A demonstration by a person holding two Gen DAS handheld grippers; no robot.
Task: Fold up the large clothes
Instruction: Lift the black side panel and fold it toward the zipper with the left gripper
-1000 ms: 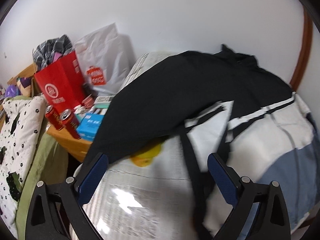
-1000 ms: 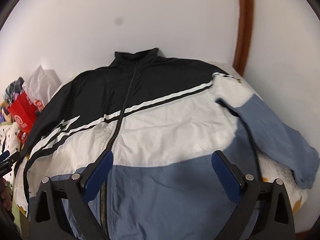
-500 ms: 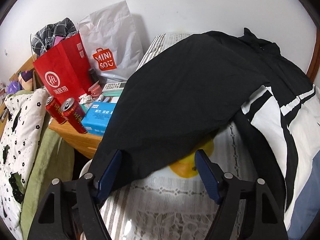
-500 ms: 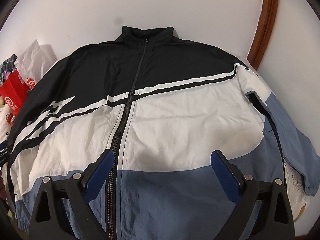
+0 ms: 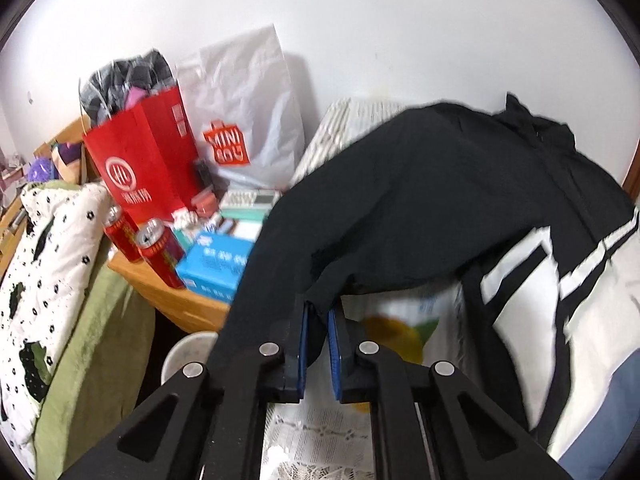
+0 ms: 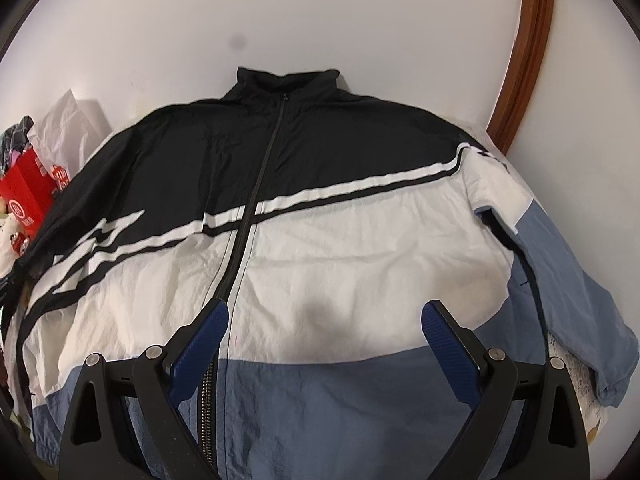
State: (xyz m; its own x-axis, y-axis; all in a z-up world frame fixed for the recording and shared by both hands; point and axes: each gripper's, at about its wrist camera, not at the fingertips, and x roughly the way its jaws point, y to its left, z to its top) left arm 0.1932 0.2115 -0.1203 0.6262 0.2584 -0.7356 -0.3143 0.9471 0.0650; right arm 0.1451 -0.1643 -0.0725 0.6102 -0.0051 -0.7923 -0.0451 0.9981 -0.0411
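A large zip jacket (image 6: pixel 320 240), black on top, white in the middle and blue at the hem, lies front up on the bed, collar toward the wall. Its black sleeve (image 5: pixel 360 240) hangs off the bed's left side. My left gripper (image 5: pixel 318 312) is shut on the lower edge of this sleeve, with cloth bunched between the blue pads. My right gripper (image 6: pixel 324 320) is open and empty, hovering over the white and blue front near the zip. The blue sleeve (image 6: pixel 568 280) lies along the jacket's right side.
A wooden side table (image 5: pixel 180 300) left of the bed holds two red cans (image 5: pixel 156 252), a blue box (image 5: pixel 216 264), a red paper bag (image 5: pixel 140 168) and a white shopping bag (image 5: pixel 248 120). A patterned quilt (image 5: pixel 44 272) lies further left. A wooden door frame (image 6: pixel 524 48) stands at right.
My left gripper has closed on the black sleeve's edge, having been open around it half a second ago. My right gripper has moved slightly closer over the jacket front and stays open.
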